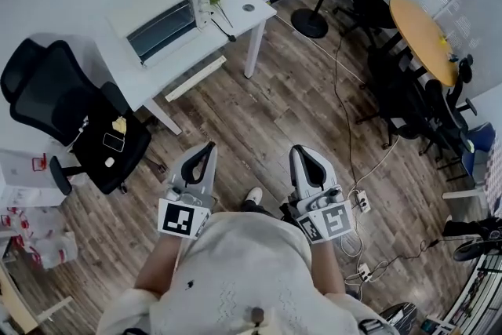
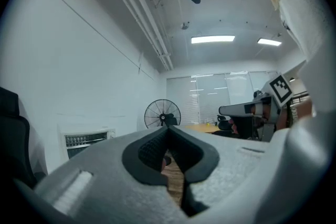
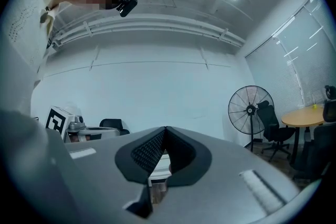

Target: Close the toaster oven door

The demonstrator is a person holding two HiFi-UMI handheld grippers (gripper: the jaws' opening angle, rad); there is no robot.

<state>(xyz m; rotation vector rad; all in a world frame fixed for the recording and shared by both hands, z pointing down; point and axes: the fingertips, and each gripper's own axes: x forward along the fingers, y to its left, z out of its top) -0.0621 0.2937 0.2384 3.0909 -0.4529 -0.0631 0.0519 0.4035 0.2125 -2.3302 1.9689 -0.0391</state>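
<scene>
Cannot tell from the head view whether the door of the toaster oven [image 1: 165, 26], far ahead and to the left of the left gripper [image 1: 209, 147], sits fully flush, nor name the small items on the black chair [image 1: 47, 98] just left of that gripper. In the left gripper view, shows only the oven's upper grille above the grey jaw body, hiding the rest. Through the loop under the meeting tips of the right gripper [image 3: 165, 129], gives just a white sliver [image 3: 160, 165] too narrow to name.
</scene>
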